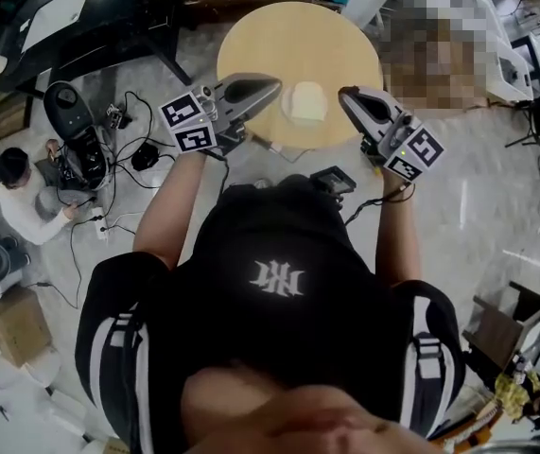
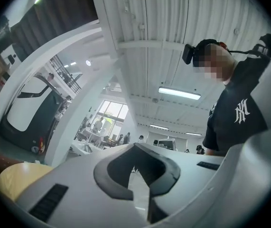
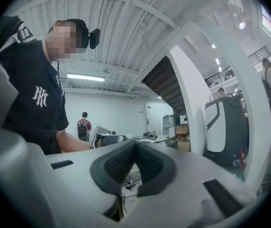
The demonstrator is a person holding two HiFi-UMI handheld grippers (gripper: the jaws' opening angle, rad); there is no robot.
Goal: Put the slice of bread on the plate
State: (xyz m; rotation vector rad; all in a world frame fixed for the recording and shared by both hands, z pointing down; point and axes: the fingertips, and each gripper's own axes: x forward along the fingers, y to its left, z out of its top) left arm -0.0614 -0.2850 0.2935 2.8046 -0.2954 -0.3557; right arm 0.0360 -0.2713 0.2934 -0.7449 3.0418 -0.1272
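In the head view a pale slice of bread [image 1: 305, 102] lies near the front edge of the round wooden table [image 1: 270, 41]. Whether a plate is under it I cannot tell at this size. My left gripper [image 1: 271, 85] is held level just left of the bread, shut and empty. My right gripper [image 1: 345, 96] is just right of it, also shut with nothing between the pads. In the left gripper view the left gripper [image 2: 136, 148] points out into the room, with the table edge [image 2: 16, 179] low at the left. The right gripper [image 3: 135, 146] faces the room too.
A person [image 1: 19, 201] sits on the floor at the left among cables [image 1: 123, 149] and a black machine [image 1: 71, 121]. A black desk [image 1: 80, 17] stands at the far left. A cardboard box [image 1: 14, 324] and a small black device [image 1: 334, 180] are on the floor.
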